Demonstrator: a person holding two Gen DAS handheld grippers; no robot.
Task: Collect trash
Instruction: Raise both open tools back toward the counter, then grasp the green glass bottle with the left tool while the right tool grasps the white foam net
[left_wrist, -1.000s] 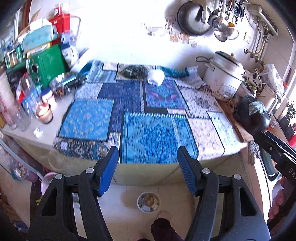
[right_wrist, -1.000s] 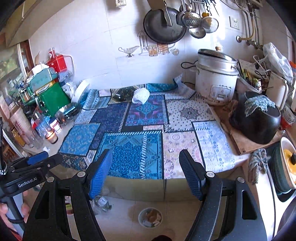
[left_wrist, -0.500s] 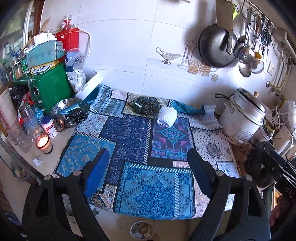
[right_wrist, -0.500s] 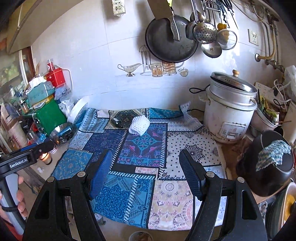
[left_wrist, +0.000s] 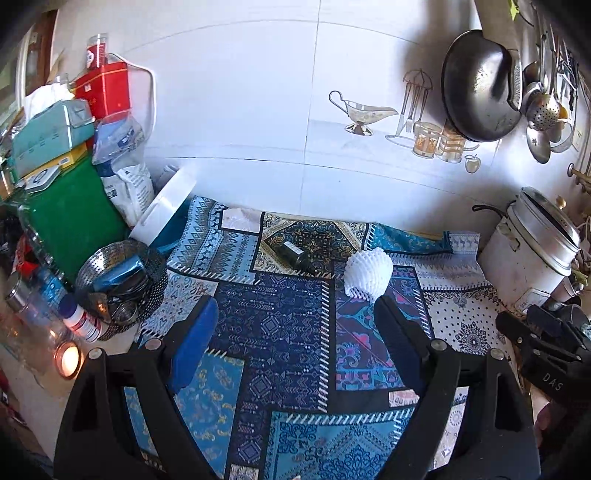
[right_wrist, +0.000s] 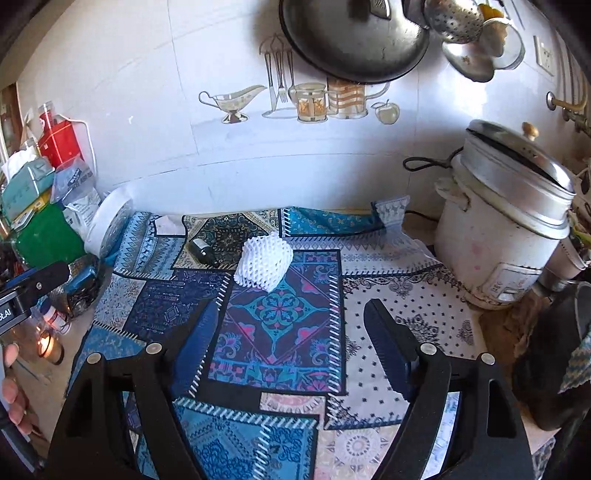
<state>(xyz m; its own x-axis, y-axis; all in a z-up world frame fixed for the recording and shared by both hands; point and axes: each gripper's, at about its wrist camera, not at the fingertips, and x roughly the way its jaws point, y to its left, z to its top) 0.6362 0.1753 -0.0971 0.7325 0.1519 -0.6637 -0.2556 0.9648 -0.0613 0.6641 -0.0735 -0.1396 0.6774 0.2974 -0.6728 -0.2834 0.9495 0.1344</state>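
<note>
A white foam fruit net (left_wrist: 367, 274) lies on the patterned blue cloth (left_wrist: 280, 332) near the back wall; it also shows in the right wrist view (right_wrist: 264, 263). A small dark bottle (left_wrist: 295, 256) lies on its side just left of the net, also seen in the right wrist view (right_wrist: 203, 250). My left gripper (left_wrist: 295, 328) is open and empty above the cloth, short of both items. My right gripper (right_wrist: 291, 332) is open and empty, in front of the net.
A white rice cooker (right_wrist: 506, 225) stands at the right. A metal strainer basket (left_wrist: 122, 280), a green box (left_wrist: 70, 218), bottles and a lit candle (left_wrist: 68, 358) crowd the left. A wok (right_wrist: 351, 33) and ladles hang on the tiled wall. A dark pot (right_wrist: 554, 354) sits at far right.
Both grippers have moved up and forward over the counter toward the net and bottle. The floor and the bowl below the counter edge have left view. Both stay open.
</note>
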